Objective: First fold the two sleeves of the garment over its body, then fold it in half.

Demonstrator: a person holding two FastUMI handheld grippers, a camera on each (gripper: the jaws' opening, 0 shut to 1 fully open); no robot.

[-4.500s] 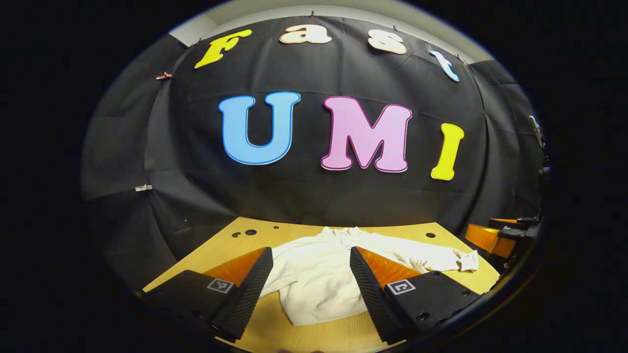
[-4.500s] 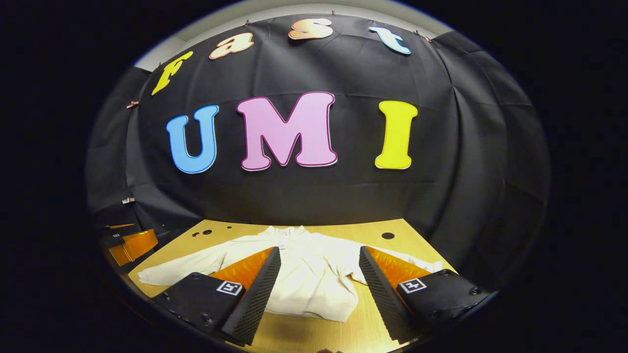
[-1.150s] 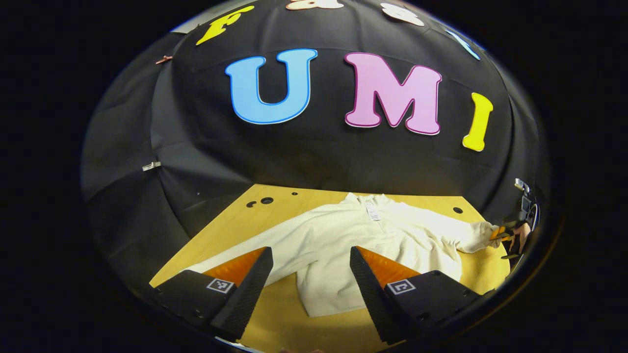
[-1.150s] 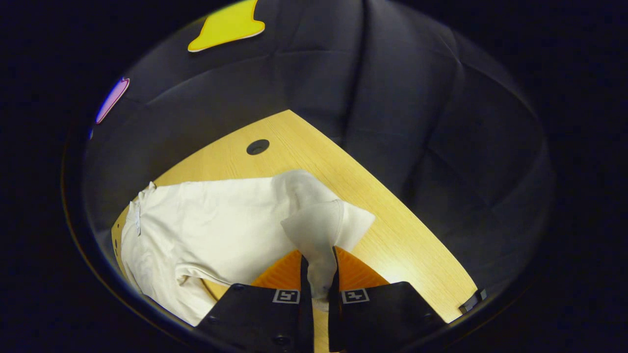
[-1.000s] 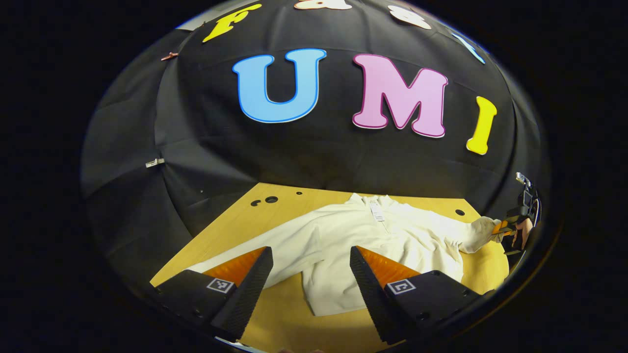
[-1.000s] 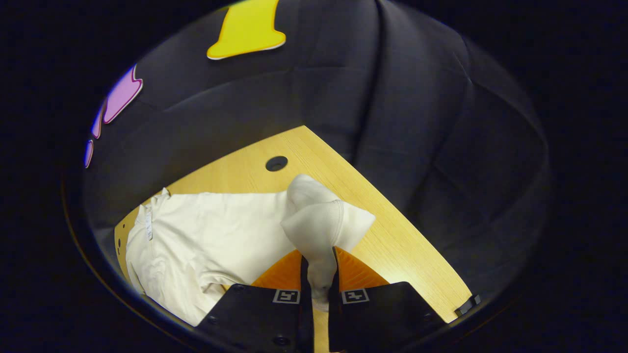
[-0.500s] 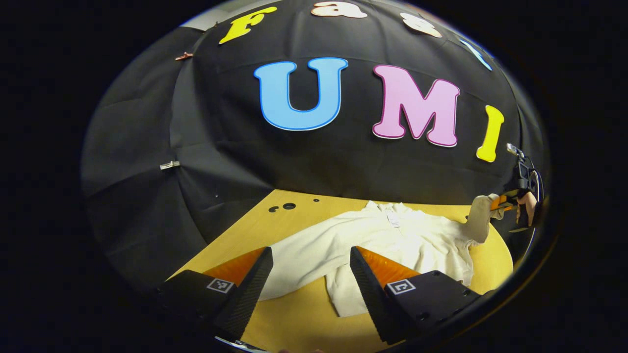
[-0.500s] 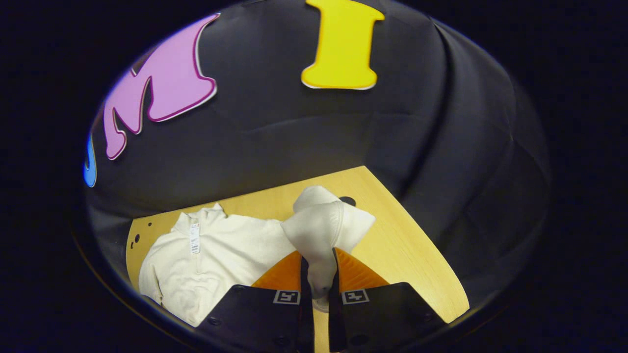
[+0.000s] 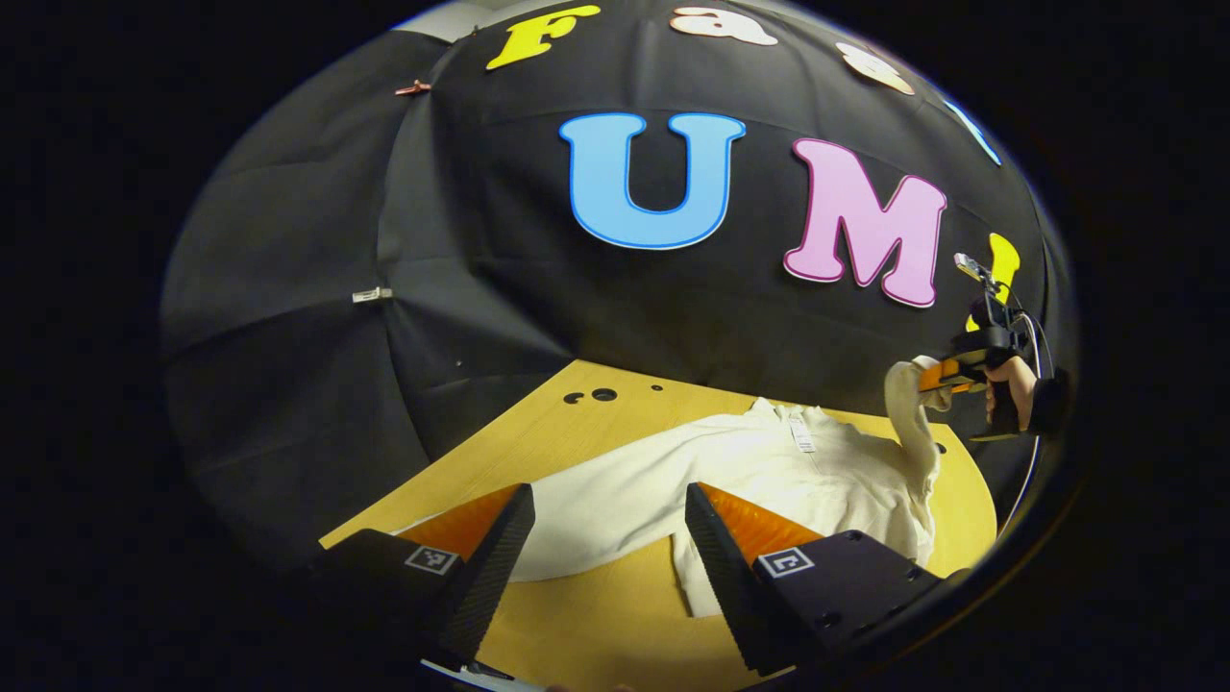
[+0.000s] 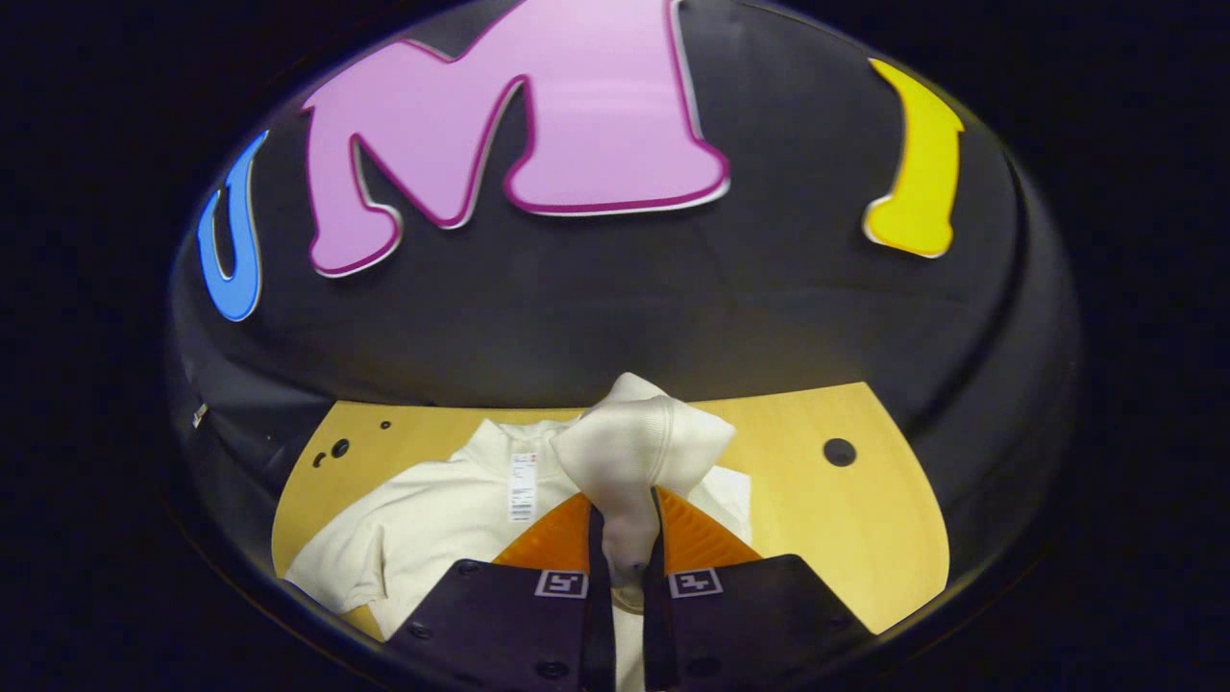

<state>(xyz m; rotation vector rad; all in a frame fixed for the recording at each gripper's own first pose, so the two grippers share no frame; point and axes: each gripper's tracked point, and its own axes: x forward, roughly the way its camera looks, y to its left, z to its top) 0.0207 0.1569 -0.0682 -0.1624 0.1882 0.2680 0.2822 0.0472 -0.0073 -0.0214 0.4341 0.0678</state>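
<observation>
In the left gripper view, the left gripper hangs low over the near edge of the wooden table with its two fingers spread wide apart and nothing between them. Between and beyond those fingers lies the cream garment, spread flat on the table with its collar toward the far wall and a small white tag showing at the neck. Its left sleeve stretches out flat toward the near left, running behind the left finger. Farther left and far on the tabletop sit a few small dark holes.

To the right in the same view, the garment's right sleeve rises off the table in a standing arc, its cuff held up in the air by the right gripper, which a person's hand grips from behind, near the right edge of the table.

In the right gripper view, the right gripper has its fingers drawn close together, both pressing on the sleeve's ribbed cuff, which bulges out above the fingertips. Below and to the left of the cuff the garment's body lies on the table, collar and tag just left of the cuff. On the right part of the table a single round hole lies well apart from the cloth.
</observation>
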